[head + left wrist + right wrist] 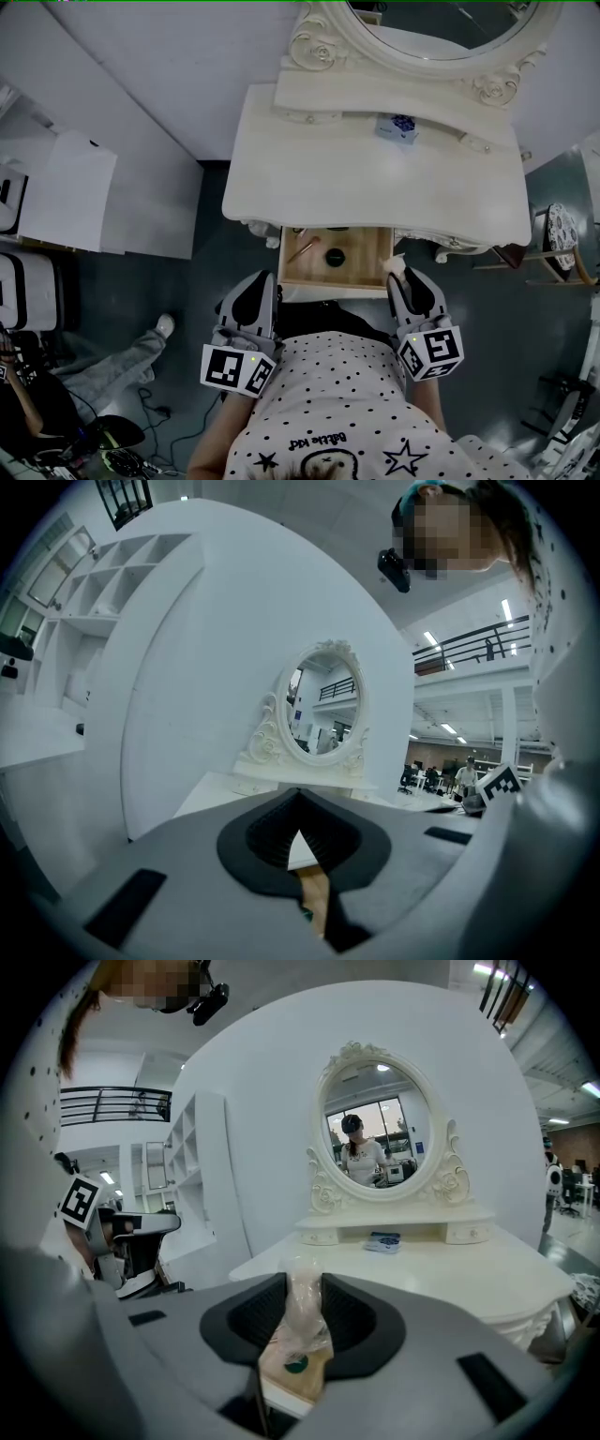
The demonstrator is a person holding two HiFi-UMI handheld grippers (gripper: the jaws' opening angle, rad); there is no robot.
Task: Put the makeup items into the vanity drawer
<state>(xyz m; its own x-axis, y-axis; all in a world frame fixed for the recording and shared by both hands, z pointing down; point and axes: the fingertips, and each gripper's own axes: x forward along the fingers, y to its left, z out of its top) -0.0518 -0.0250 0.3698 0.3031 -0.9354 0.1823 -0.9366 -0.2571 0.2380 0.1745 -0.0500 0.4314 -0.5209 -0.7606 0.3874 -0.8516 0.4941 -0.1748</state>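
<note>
Looking steeply down on a cream carved vanity table (375, 178), oval mirror (441, 23) at 12 o'clock. Open at its 6 o'clock edge, a shallow light-wood drawer (366, 253), with a slim pinkish stick (303, 249) at 9 o'clock inside and a round black compact (335, 256) at centre. At the drawer's 4 o'clock corner, the right gripper (398, 272), jaws partway apart and clamped on a crinkled clear plastic packet (394, 264). At 8 o'clock, just outside the drawer, the left gripper (262, 279), jaws closed together, holding nothing. On the tabletop near 1 o'clock, a small blue-and-white box (397, 127).
</note>
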